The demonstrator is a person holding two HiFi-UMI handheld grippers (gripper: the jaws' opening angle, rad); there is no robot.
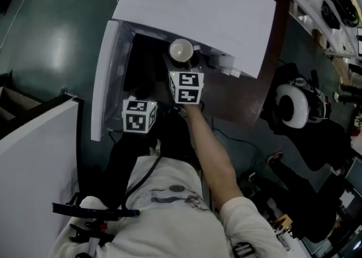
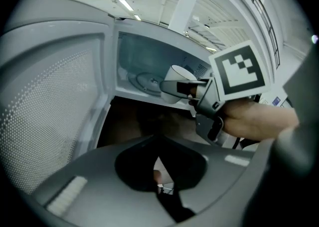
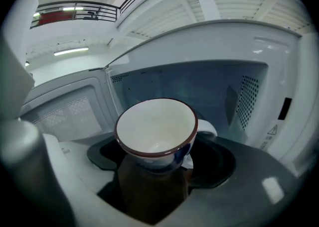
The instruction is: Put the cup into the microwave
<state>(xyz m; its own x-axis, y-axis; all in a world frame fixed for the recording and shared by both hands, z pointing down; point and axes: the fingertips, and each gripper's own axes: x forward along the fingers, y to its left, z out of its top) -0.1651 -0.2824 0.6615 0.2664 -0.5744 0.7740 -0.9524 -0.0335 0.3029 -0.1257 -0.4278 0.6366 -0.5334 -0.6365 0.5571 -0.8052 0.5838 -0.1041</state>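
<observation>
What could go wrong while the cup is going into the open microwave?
1. The right gripper seems to grip the cup low on its body, so the cup might tilt when it is set down.
2. The cup's handle sticks out sideways and could knock against the microwave wall on the way in.

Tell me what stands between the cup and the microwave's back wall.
Nothing; the right gripper view shows bare cavity between the cup and the microwave back wall.

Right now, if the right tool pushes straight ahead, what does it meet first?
Holding the cup, the right tool points into the open microwave. The way looks free up to the back wall, probably first contact; depth is unclear.
</observation>
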